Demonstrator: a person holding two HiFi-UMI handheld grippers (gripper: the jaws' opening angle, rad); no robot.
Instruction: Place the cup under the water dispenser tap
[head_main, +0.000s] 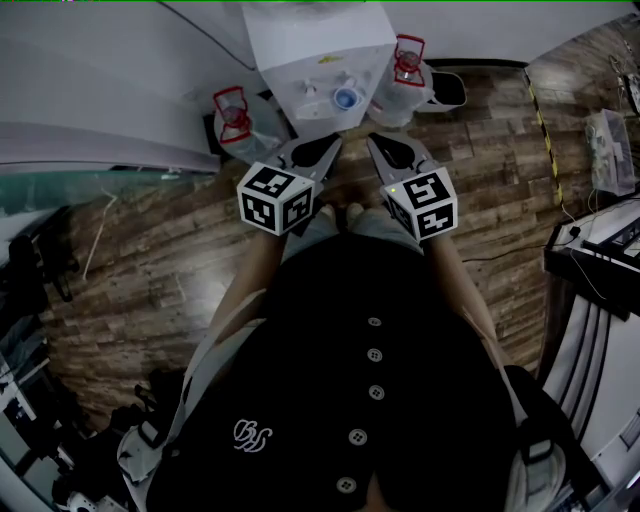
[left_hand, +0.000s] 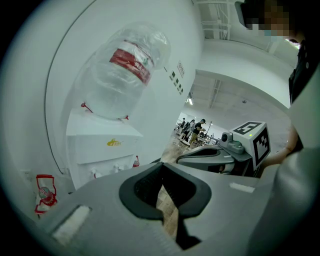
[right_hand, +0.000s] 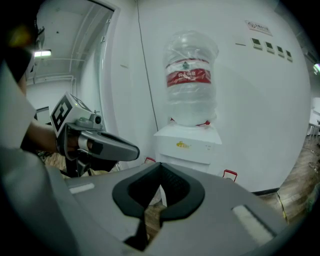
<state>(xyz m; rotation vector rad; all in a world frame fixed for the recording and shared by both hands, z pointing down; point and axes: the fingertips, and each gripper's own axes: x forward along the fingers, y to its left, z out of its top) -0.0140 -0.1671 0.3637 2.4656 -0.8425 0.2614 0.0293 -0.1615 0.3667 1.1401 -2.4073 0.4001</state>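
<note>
A white water dispenser (head_main: 320, 50) stands against the wall ahead of me, with a big clear bottle (right_hand: 191, 80) upside down on top. Two small taps (left_hand: 95, 173) show on its front, and a blue round part (head_main: 346, 98) is seen from above. I see no cup in any view. My left gripper (head_main: 328, 148) and right gripper (head_main: 374, 146) are held side by side in front of the dispenser, both pointing at it. Each is shut with nothing between its jaws, as the left gripper view (left_hand: 161, 167) and the right gripper view (right_hand: 160, 166) show.
Spare water bottles with red handles stand on the floor left (head_main: 235, 115) and right (head_main: 405, 65) of the dispenser. The floor is wood plank. A desk with equipment and cables (head_main: 600, 250) is at the right. People (left_hand: 192, 130) stand far off down the hall.
</note>
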